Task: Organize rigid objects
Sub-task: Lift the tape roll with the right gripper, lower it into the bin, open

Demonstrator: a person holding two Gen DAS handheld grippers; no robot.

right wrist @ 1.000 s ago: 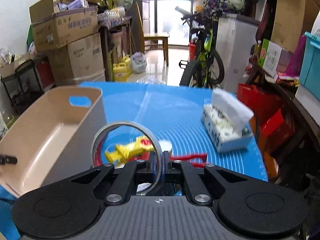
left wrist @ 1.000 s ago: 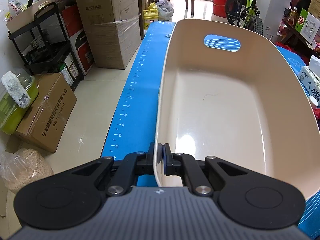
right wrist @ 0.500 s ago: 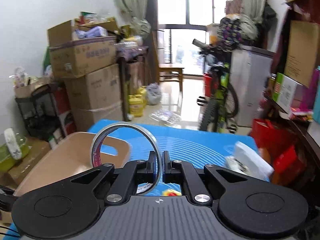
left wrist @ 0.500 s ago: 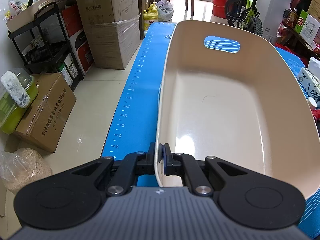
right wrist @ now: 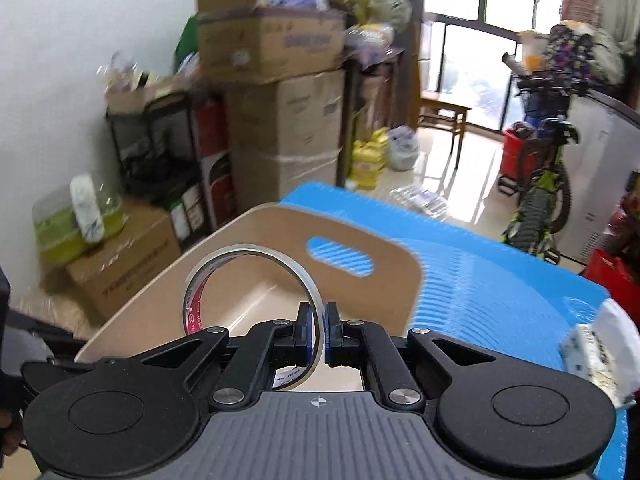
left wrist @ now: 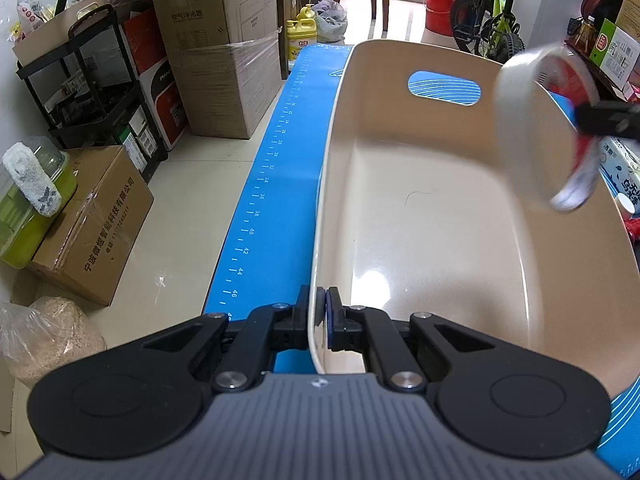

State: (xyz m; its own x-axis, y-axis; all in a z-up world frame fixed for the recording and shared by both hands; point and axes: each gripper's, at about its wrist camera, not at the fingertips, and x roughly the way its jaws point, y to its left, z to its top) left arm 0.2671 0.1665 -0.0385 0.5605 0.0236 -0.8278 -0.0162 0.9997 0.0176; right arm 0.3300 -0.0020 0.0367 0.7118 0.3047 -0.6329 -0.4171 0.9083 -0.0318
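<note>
1. Left gripper (left wrist: 319, 316): pinched shut on the near rim of the tan bin (left wrist: 420, 240), one pad inside the wall and one outside.
2. Right gripper (right wrist: 319, 336): pinched shut on the thin wall of the tape roll (right wrist: 252, 312), one pad inside the ring and one outside.
3. Tape roll: up in the air, over the right side of the bin, touching nothing but the pads; blurry in the left view (left wrist: 548, 128).
4. Bin: on the blue mat (left wrist: 272, 184), nothing seen inside.
5. Probably light and stiff, a hard ring with a smooth, maybe slippery side.
6. Best hold: across the thin wall, as now, not squeezed too hard.
7. Likely to roll or tip if let go from high up.
8. Tissue box (right wrist: 596, 356) on the mat, well apart from the bin.
</note>
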